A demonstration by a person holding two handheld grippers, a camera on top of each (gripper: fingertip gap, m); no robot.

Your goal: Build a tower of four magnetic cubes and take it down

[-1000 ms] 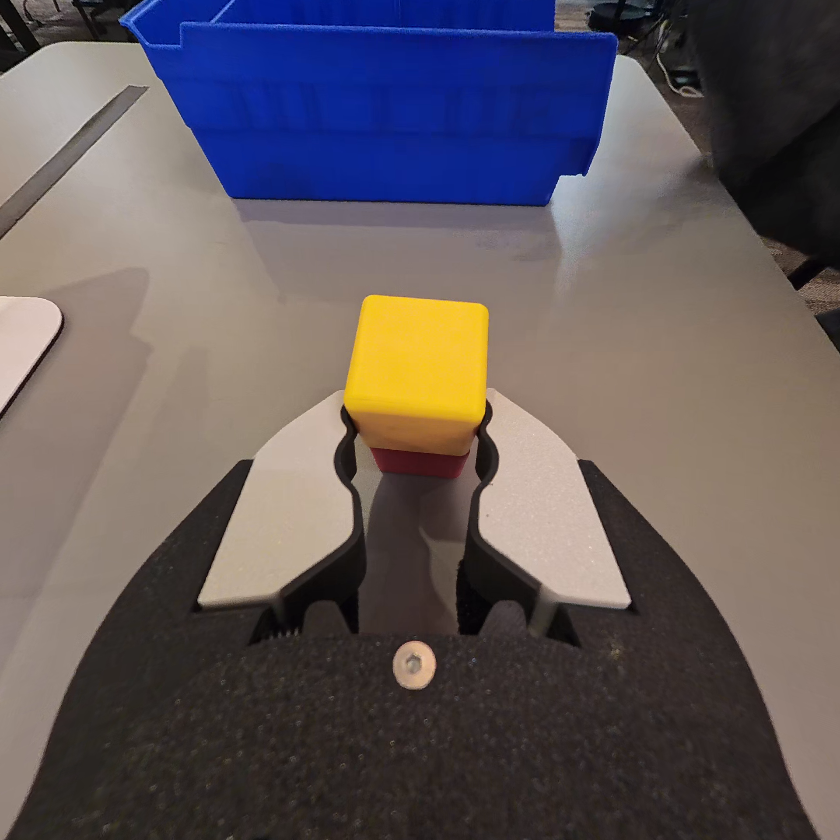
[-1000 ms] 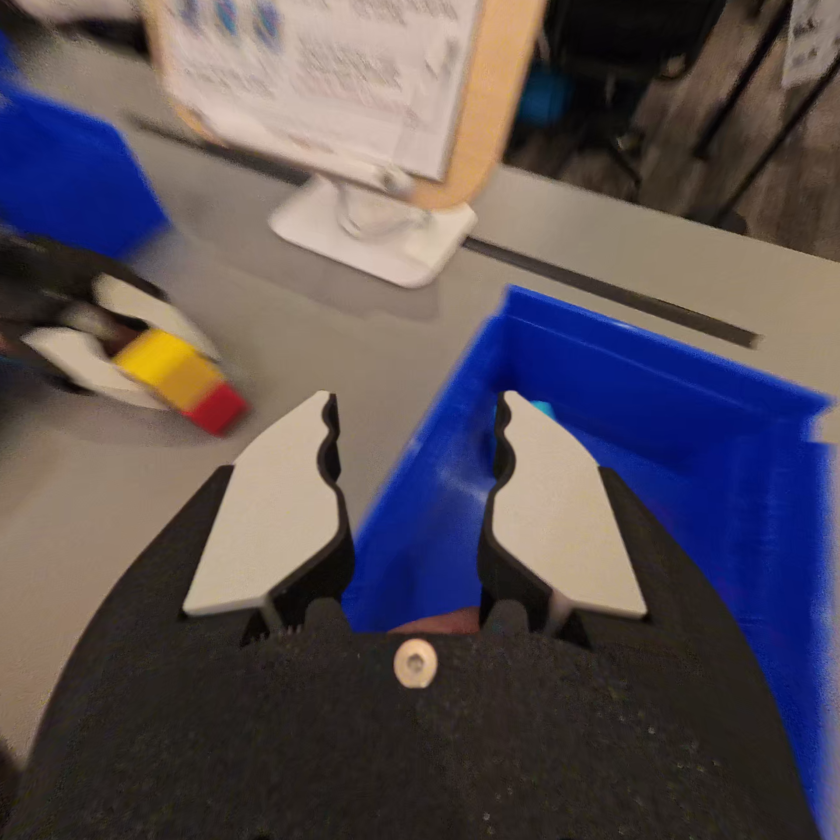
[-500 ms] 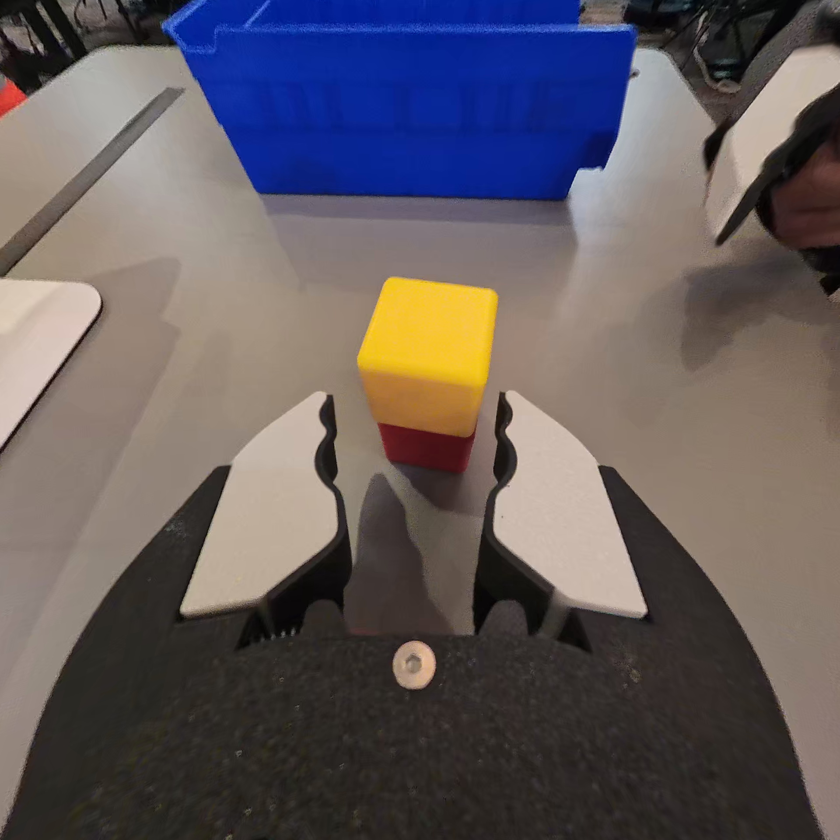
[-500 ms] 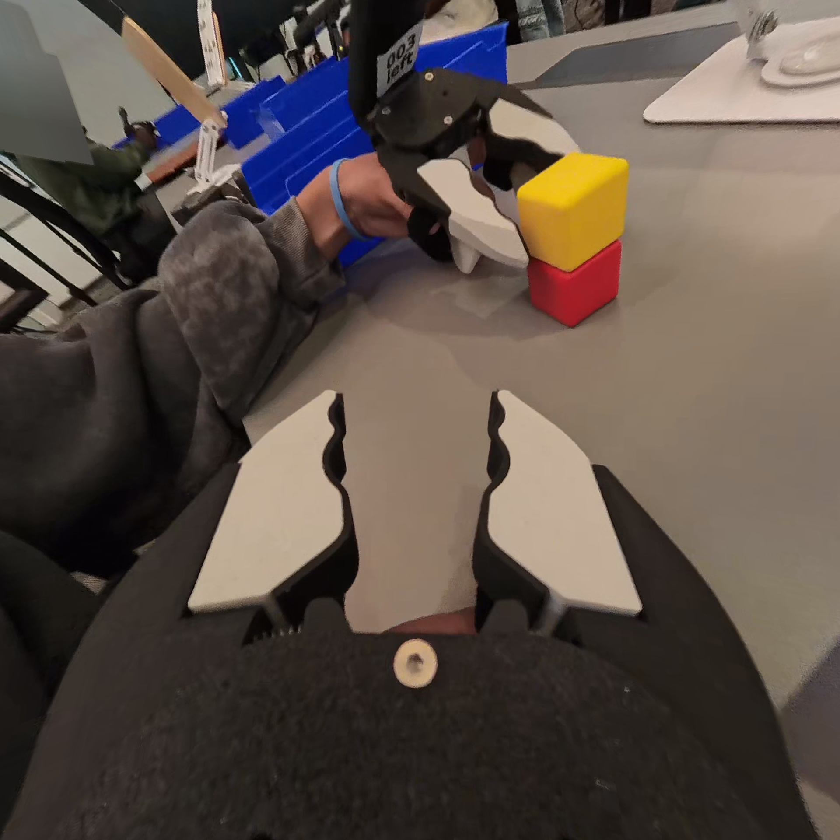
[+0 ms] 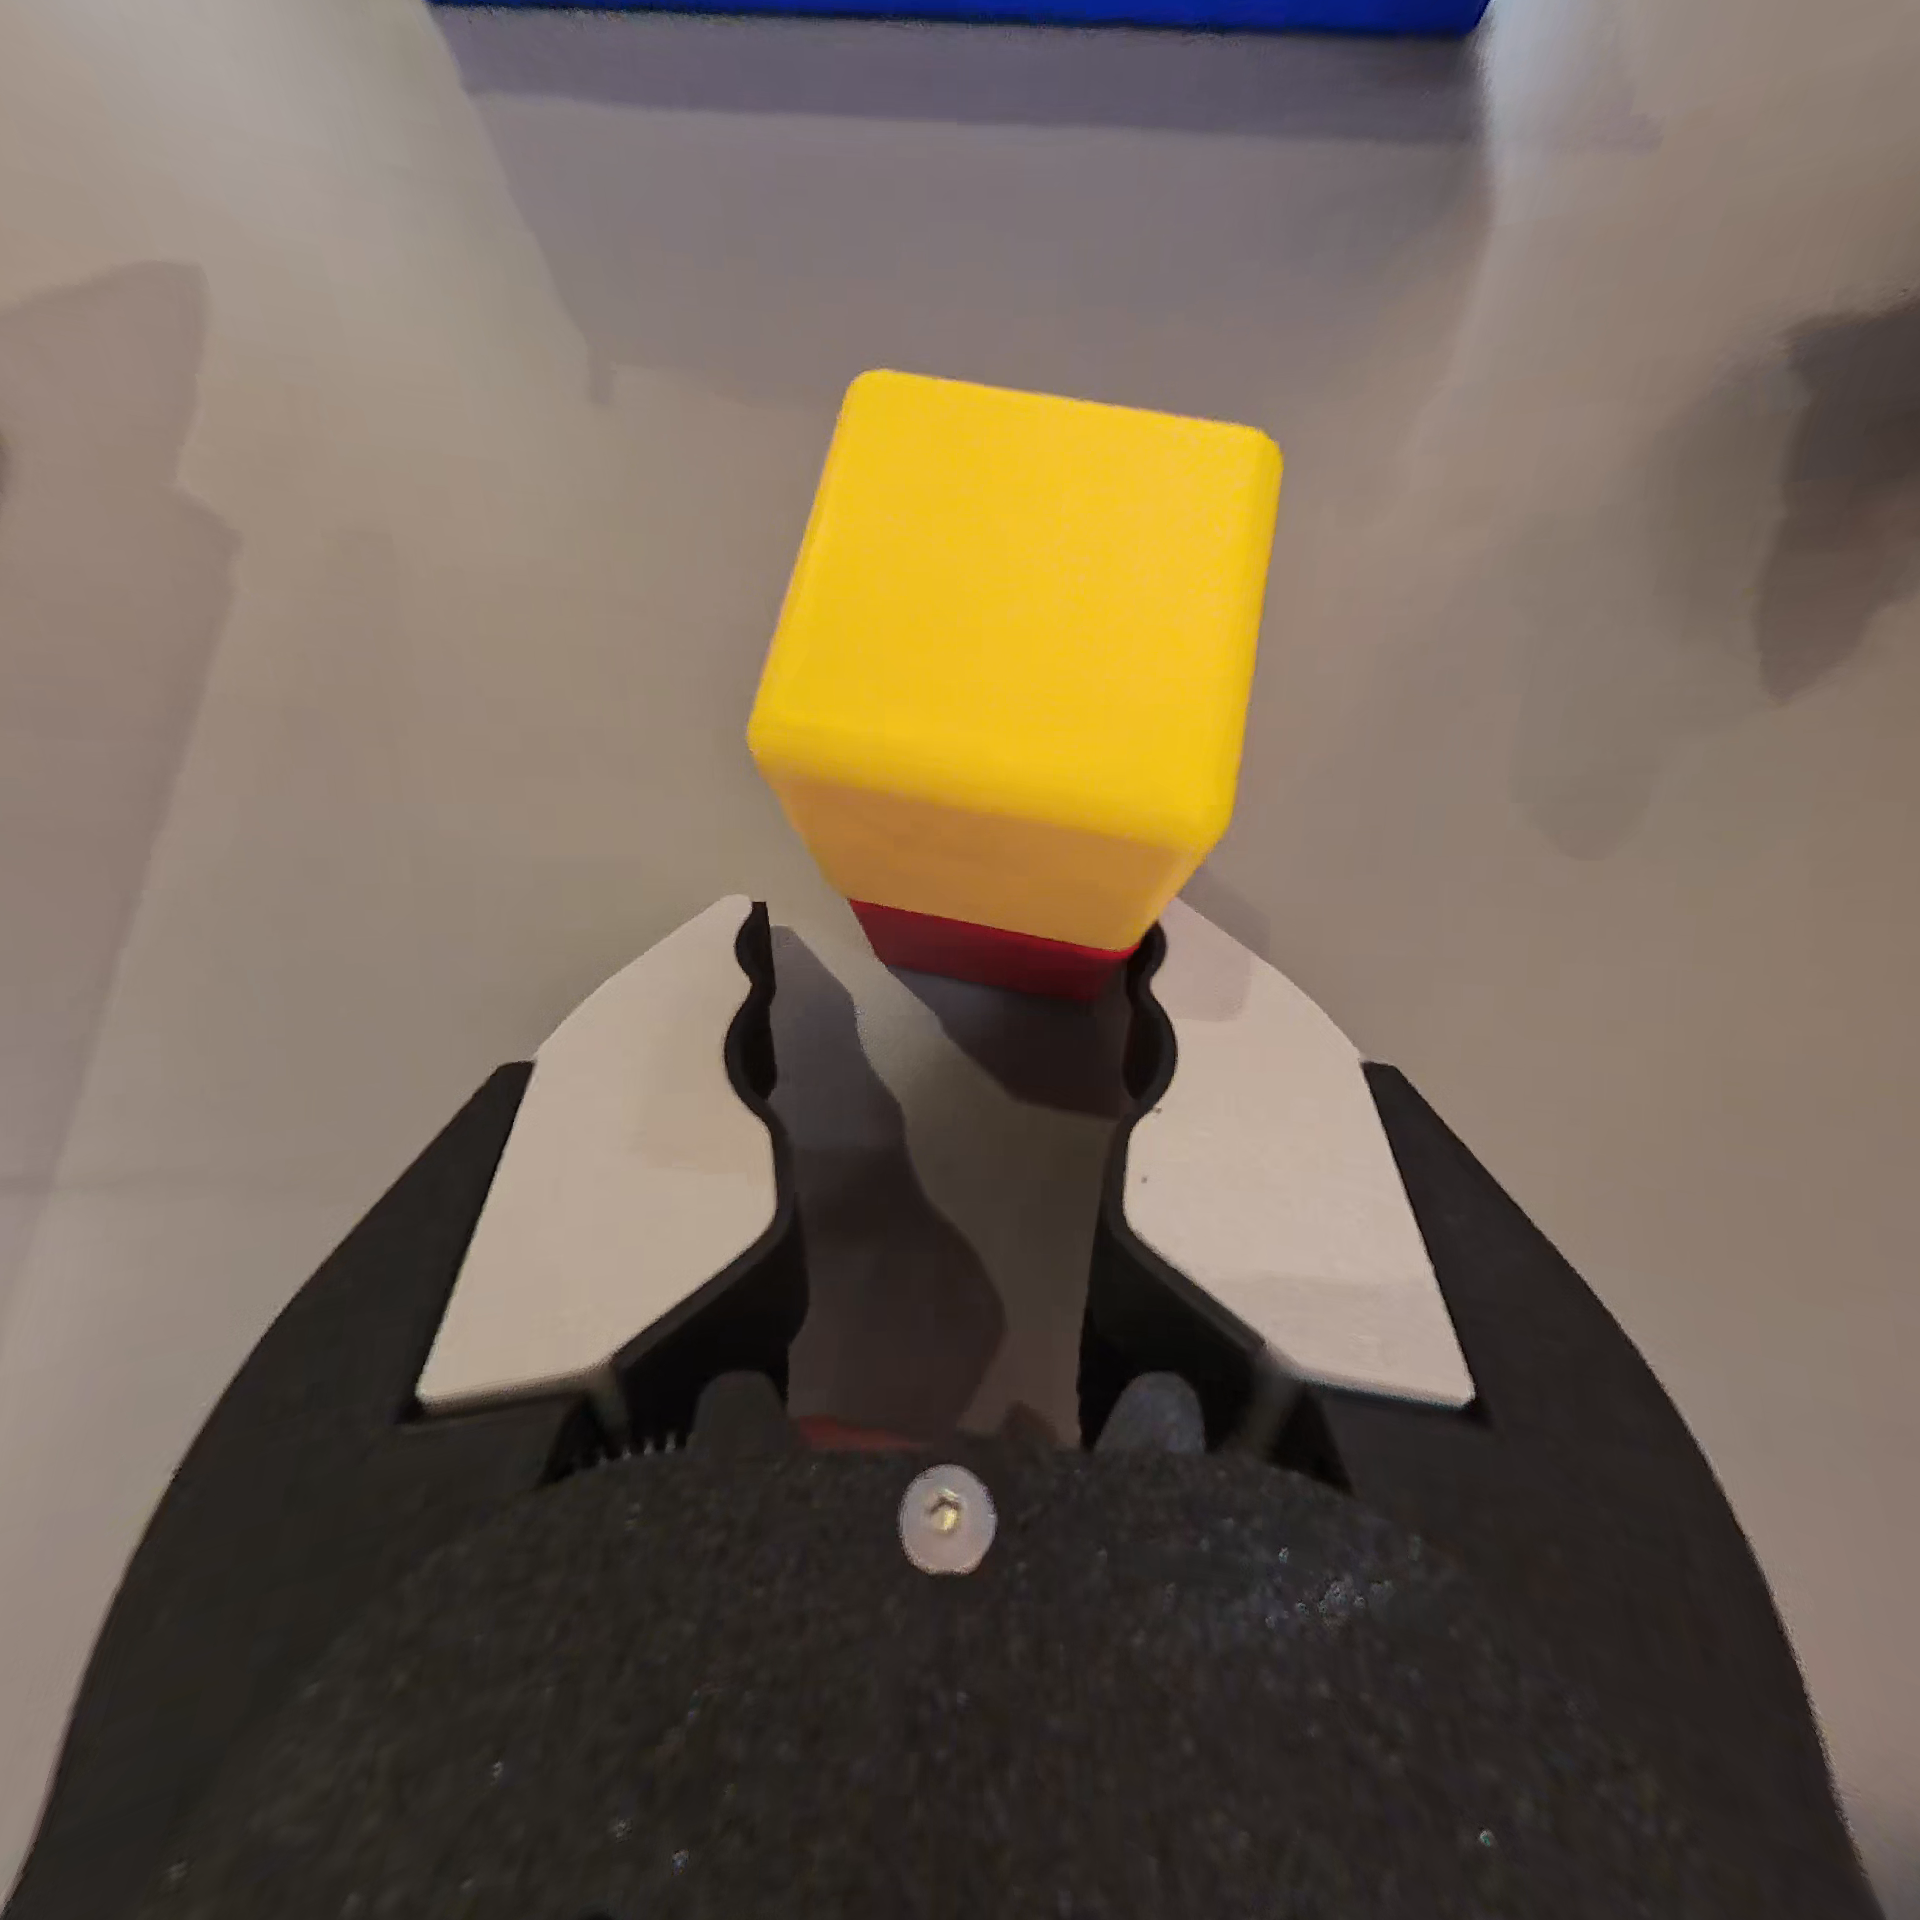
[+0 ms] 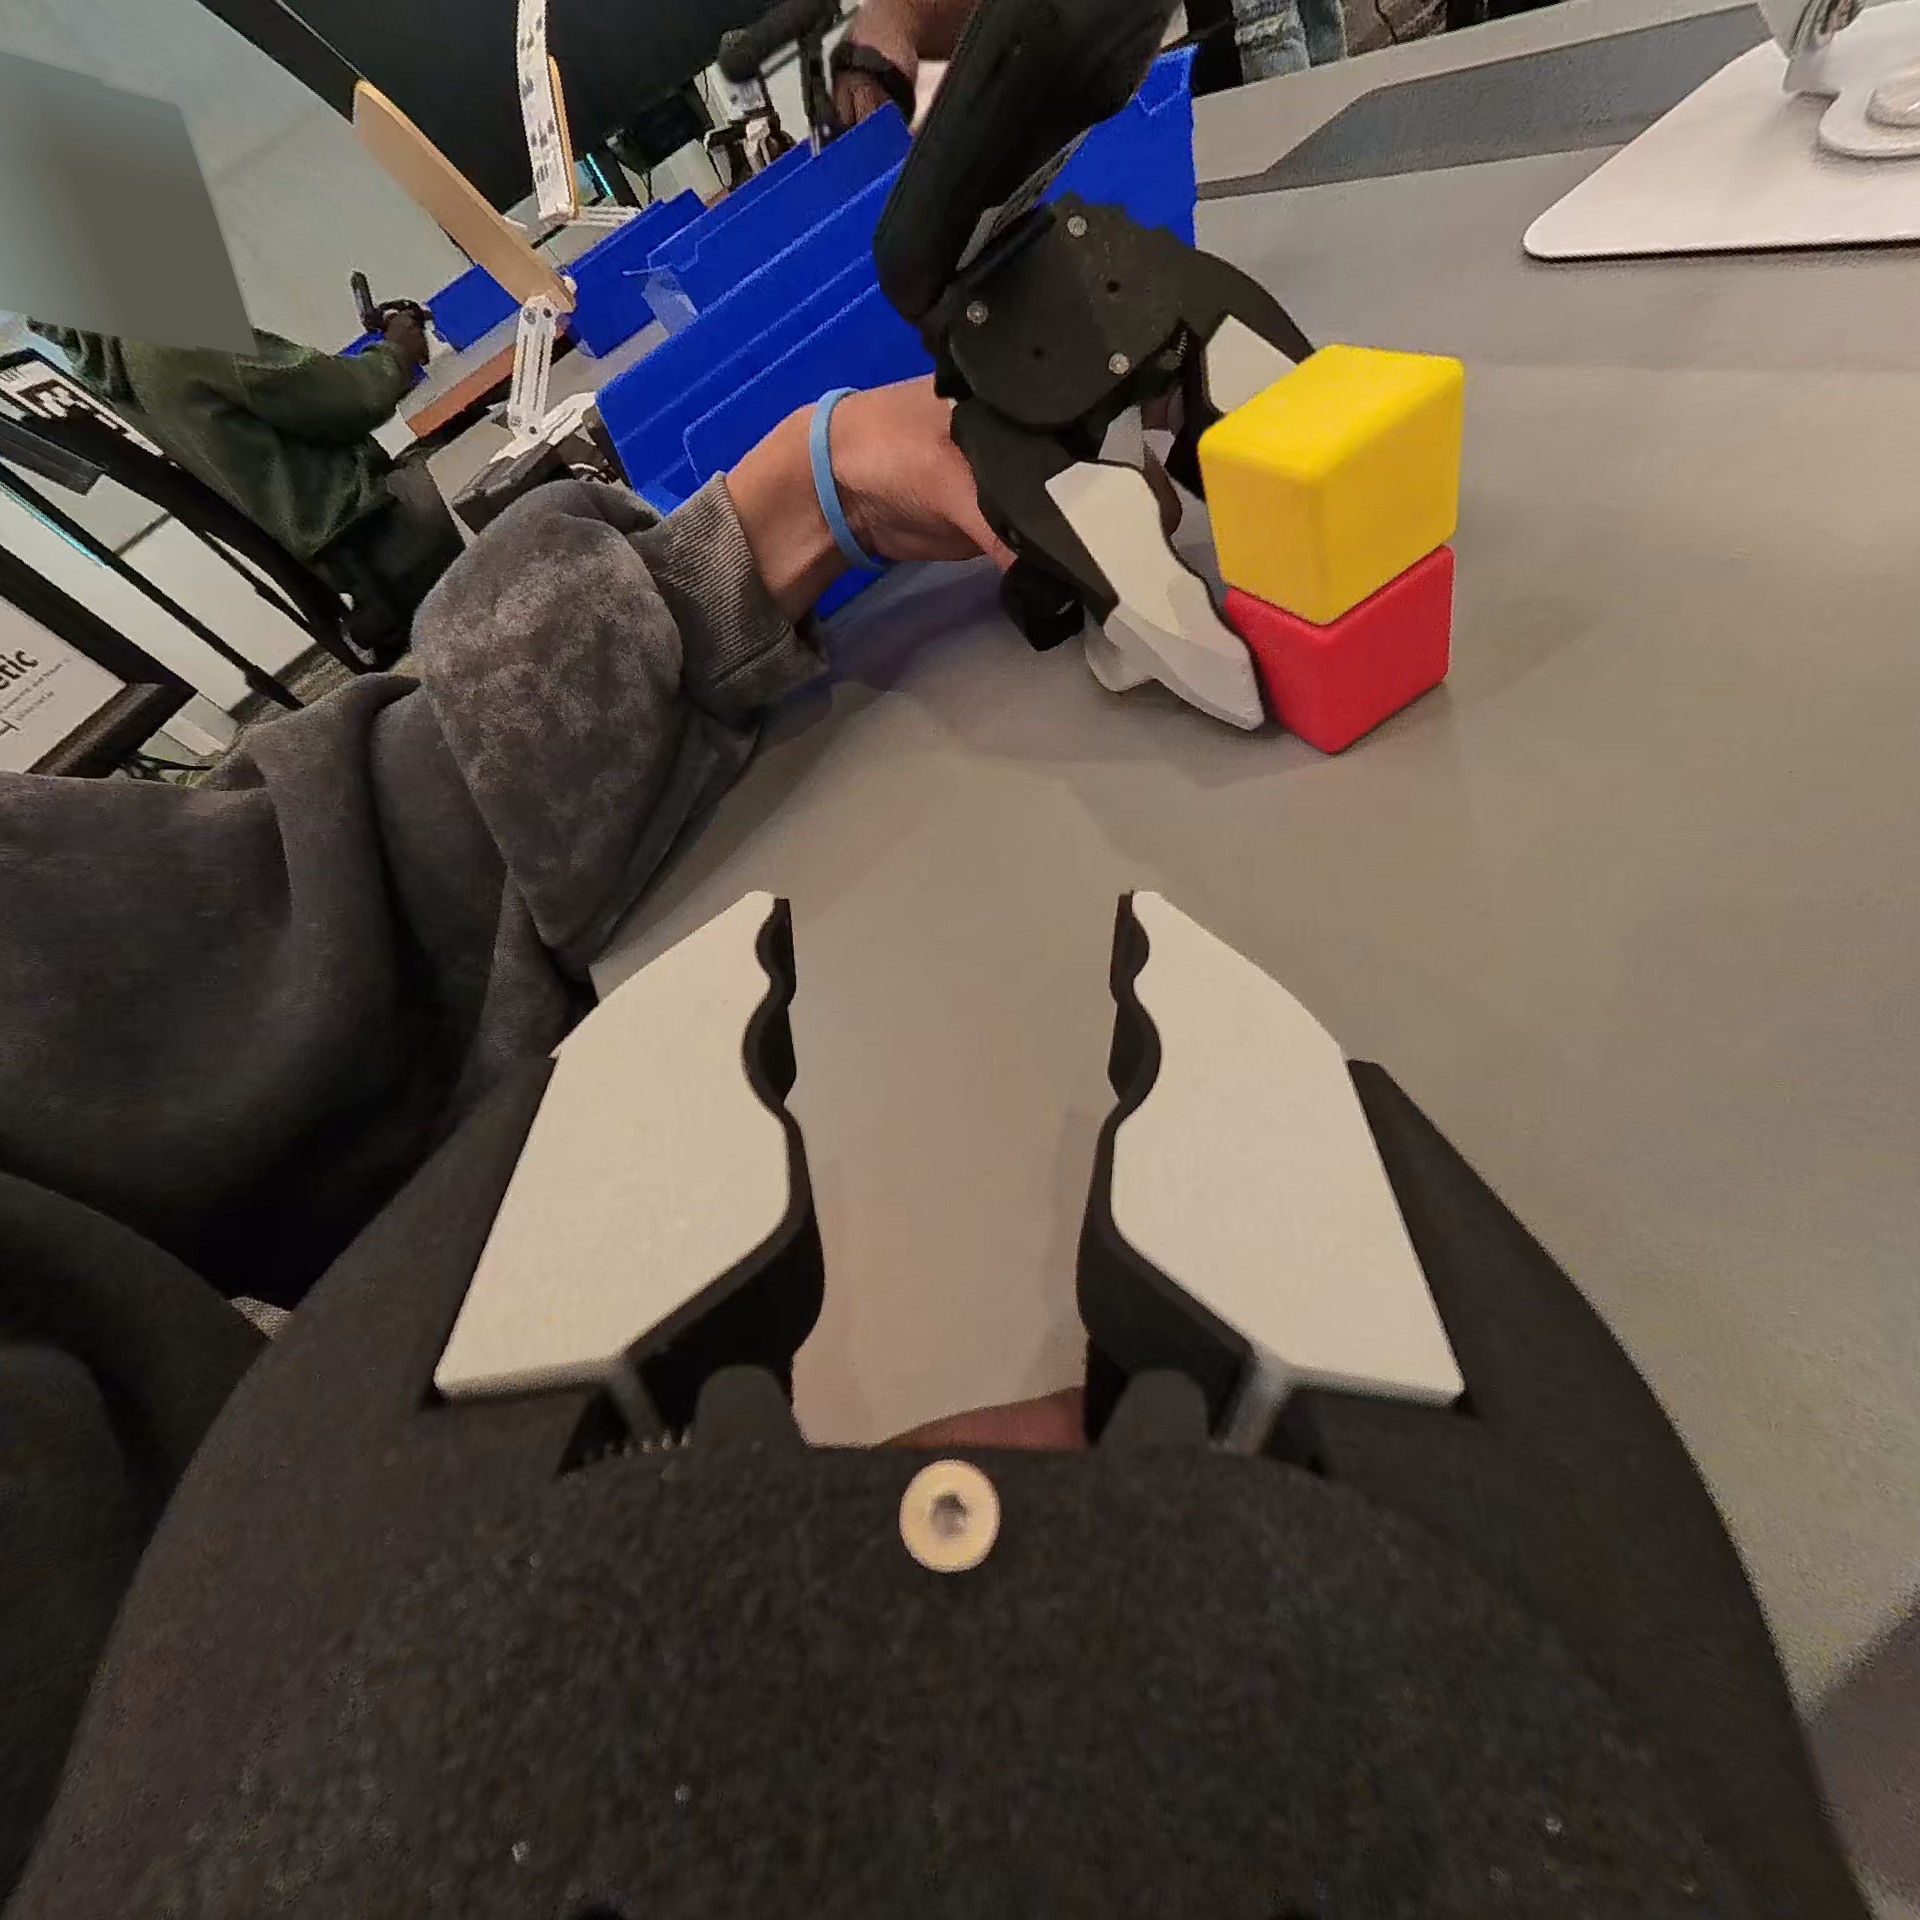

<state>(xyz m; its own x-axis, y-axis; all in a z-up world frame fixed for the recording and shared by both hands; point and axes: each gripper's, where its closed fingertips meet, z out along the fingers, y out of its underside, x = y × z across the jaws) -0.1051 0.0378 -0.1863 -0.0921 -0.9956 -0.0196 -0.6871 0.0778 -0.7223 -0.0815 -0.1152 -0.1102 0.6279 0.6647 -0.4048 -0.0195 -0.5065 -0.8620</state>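
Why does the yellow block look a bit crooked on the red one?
It is only slightly off. The yellow cube sits flat on the red cube but a little toward the left gripper, so its edges overhang slightly. Nothing is tipped, fallen or broken on the grey table.

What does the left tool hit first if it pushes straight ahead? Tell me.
Probably the red cube under the yellow cube; the left tool is open, low, right against that stack, though depth is uncertain.

grey table (image 6: pixel 1558 935), blue bins (image 6: pixel 769 343), white stand base (image 6: pixel 1714 177), seated person (image 6: pixel 260 416)
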